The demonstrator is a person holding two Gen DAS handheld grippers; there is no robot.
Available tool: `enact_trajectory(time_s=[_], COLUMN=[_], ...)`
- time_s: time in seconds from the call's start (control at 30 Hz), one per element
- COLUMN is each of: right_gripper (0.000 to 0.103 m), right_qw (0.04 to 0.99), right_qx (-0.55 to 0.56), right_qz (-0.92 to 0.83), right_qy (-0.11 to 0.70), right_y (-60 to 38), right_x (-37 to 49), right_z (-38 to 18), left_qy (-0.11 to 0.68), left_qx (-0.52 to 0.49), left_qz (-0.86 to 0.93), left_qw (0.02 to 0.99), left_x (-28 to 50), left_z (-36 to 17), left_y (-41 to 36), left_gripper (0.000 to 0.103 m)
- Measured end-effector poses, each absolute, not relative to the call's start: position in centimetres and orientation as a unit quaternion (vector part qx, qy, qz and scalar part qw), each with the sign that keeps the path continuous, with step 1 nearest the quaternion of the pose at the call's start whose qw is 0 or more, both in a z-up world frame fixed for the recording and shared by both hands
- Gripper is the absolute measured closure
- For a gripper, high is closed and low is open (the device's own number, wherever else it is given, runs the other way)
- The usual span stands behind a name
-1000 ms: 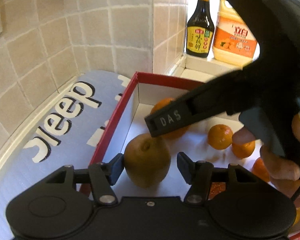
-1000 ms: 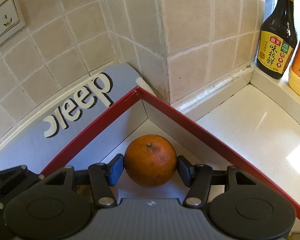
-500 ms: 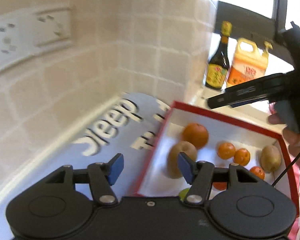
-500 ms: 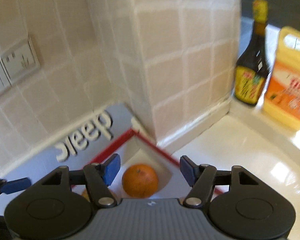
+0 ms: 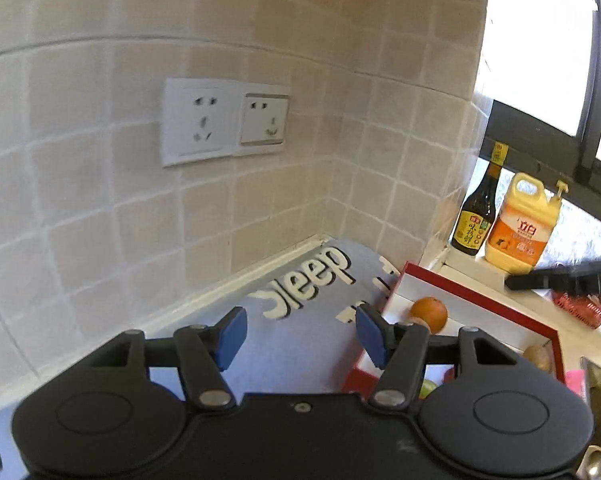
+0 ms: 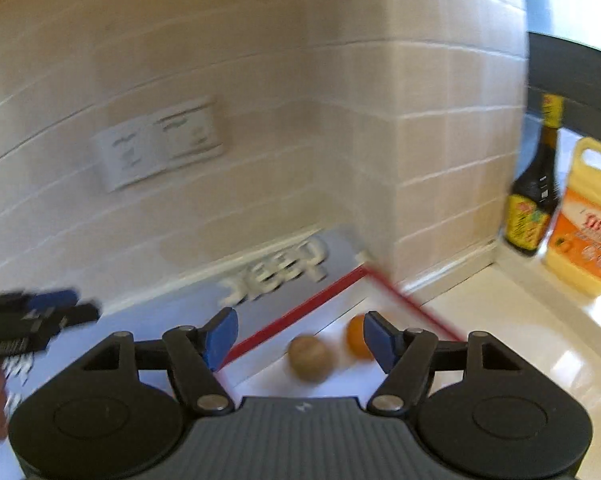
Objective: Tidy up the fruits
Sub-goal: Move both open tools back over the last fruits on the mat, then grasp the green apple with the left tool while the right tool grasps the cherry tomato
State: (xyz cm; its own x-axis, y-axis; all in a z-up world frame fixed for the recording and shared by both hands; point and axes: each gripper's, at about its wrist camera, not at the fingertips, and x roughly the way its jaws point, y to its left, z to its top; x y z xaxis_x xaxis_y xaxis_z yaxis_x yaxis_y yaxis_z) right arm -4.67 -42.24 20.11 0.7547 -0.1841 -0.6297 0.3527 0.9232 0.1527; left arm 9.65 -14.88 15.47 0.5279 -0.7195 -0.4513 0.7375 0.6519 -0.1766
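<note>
While the right gripper [image 6: 298,336] is opening, both fingers stand released and empty, an orange [image 5: 429,314] at two o'clock of the left gripper [image 5: 300,334].

My pads [image 5: 230,338] are blue. Box rim [image 5: 476,300]: red, interior white. Orange [image 5: 429,314] inside box: orange. Mat [image 5: 292,344] beside box: grey-blue, white lettering.

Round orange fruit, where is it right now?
The round orange fruit lies in the far corner of the red-rimmed white box, right of centre in the left wrist view, beside the brown kiwi, below the dark sauce bottle.
</note>
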Motion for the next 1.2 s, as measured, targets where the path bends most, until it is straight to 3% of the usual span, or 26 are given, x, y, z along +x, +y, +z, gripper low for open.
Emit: enact_trajectory(time_s=[0.27, 0.43, 0.8, 1.03, 1.2], right_gripper=[0.033, 0.039, 0.046, 0.054, 0.065], right_qw=[0.904, 0.873, 0.865, 0.863, 0.865], right_qx=[0.093, 0.141, 0.211, 0.192, 0.172], right_qz=[-0.087, -0.089, -0.146, -0.158, -0.165], right_qy=[0.409, 0.459, 0.431, 0.440, 0.441], right_y=[-34.3, -33.0, -34.9, -34.7, -34.4], right_x=[-7.2, -7.7, -7.2, -5.5, -4.5], right_z=[14.1, 9.3, 5.0, 4.4, 4.3], left_qy=[0.311, 0.352, 0.395, 0.401, 0.402], left_qx=[0.016, 0.011, 0.033, 0.049, 0.056], left_qz=[-0.436, -0.451, -0.486, -0.493, -0.490], left_qw=[0.844, 0.820, 0.779, 0.770, 0.772], left_x=[8.6, 8.1, 8.6, 8.7, 8.7], left_z=[11.1, 7.9, 4.5, 3.6, 3.2], left_y=[-14.0, -15.5, -21.6, -23.7, -24.1], left_gripper=[0.026, 0.025, 0.025, 0.025, 0.031])
